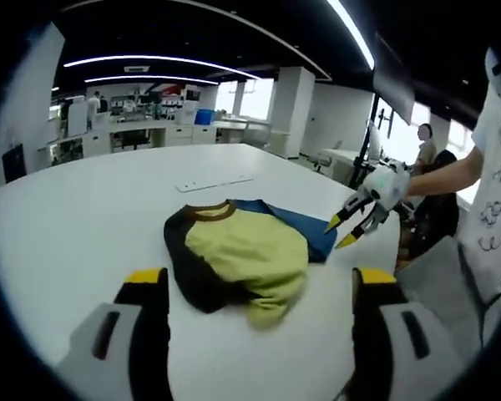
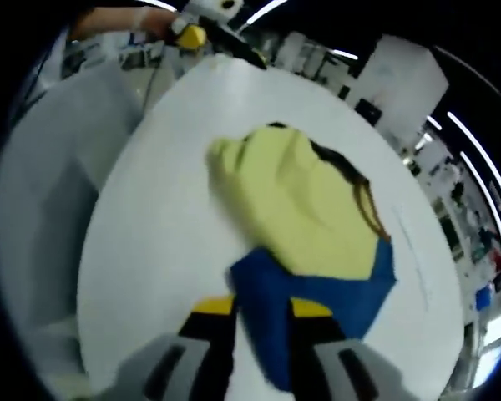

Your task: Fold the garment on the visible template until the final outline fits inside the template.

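While the yellow shirt (image 1: pixel 242 255) is lying crumpled on the white worktop (image 1: pixel 83 217), I'm holding the left hand-held gripper (image 1: pixel 259 288) apart, the right hand-held gripper (image 2: pixel 263 307) hovering parted over its blue part (image 2: pixel 317 313).

Count, this moment. Garments: one (image 1: pixel 238 255), yellow body with black, blue and brown parts, on my counter (image 1: pixel 83 209). Counters: one, white and round-edged. Flat white strips: one (image 1: pixel 215 182), lying beyond the garment. Grippers: two, left (image 1: pixel 259 288) and right (image 2: pixel 261 307). Fingers: four, two per gripper, all yellow-tipped. Seated persons in the background: one (image 1: pixel 424 142).
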